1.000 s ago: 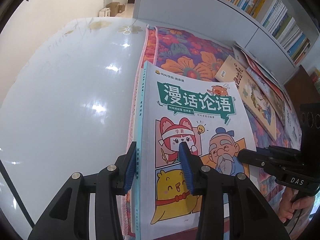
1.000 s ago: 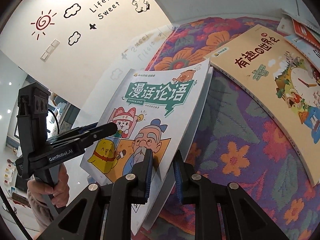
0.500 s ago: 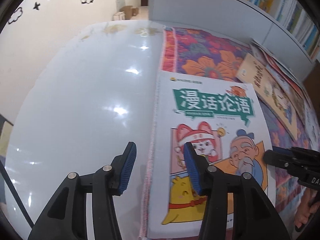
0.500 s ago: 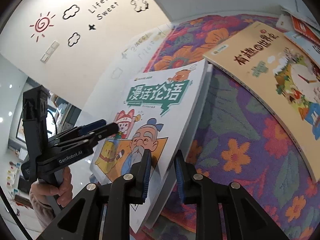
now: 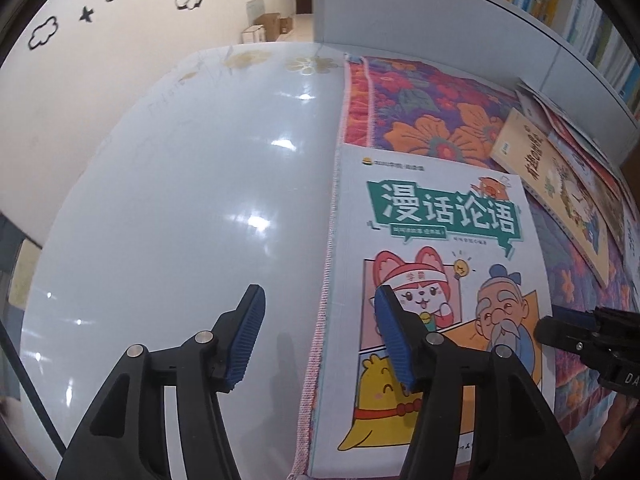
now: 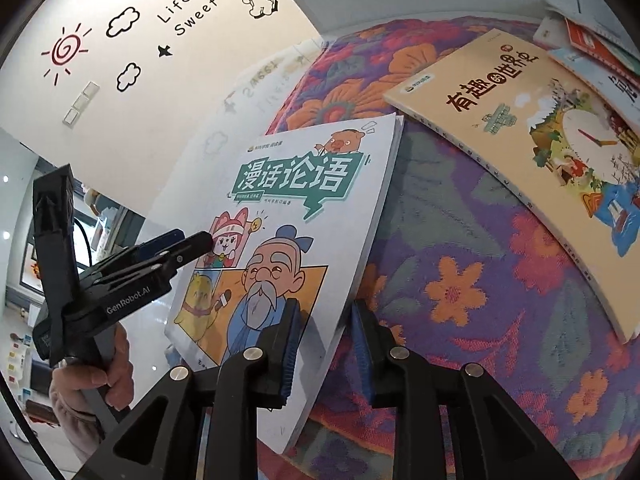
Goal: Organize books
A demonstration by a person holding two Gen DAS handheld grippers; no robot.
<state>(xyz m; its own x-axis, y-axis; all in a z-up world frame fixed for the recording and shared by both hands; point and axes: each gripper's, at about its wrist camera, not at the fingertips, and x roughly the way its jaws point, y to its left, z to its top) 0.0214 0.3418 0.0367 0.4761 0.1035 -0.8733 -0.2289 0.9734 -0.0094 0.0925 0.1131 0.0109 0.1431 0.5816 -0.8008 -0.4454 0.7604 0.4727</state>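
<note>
White cartoon-cover book (image 5: 436,280) lies flat on the flowered cloth (image 5: 424,120) at the glossy table's (image 5: 180,220) edge, left gripper (image 5: 316,340) just opening off it, right gripper (image 6: 322,350) slightly parted around its near right edge.

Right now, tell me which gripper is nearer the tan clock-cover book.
Right. The right gripper straddles the comic book's edge facing the tan clock-cover book; the left gripper sits at the comic's far edge.

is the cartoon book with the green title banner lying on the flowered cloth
Yes, the cartoon book lies flat on the flowered cloth, its near corner between the right claw's pads.
</note>
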